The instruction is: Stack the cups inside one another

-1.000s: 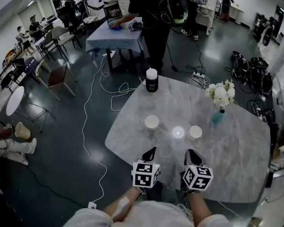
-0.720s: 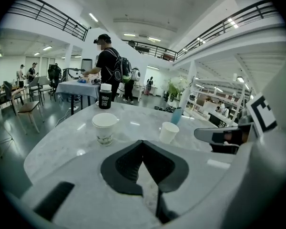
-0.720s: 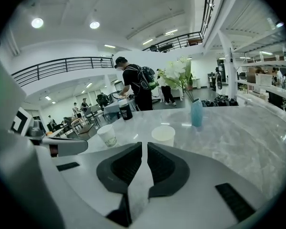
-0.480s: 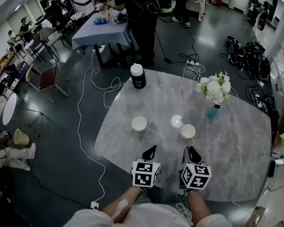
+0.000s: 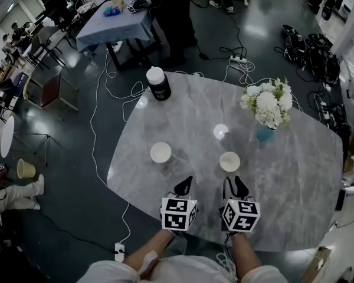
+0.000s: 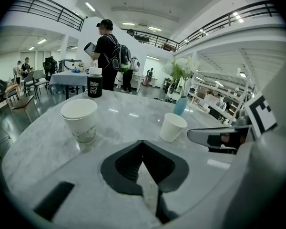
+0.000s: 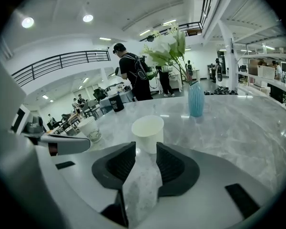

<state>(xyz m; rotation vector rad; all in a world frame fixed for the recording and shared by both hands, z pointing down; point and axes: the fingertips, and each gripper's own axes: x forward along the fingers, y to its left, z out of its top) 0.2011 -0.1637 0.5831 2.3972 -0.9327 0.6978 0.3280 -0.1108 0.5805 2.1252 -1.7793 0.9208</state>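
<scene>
Marble table (image 5: pixel 183 111), left cup (image 5: pixel 160 152), right cup (image 5: pixel 229 161), left tool (image 5: pixel 185 185) closed — right tool (image 5: pixel 233 184) opening, empty.

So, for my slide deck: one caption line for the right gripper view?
Right gripper, jaws opening and empty, faces a white cup on the marble table, blue vase behind.

Bare tabletop (image 5: pixel 192 119) between left cup (image 5: pixel 160 152) and right cup (image 5: pixel 229 161) — vase (image 5: pixel 264 134), black jar (image 5: pixel 158 84) well behind
</scene>
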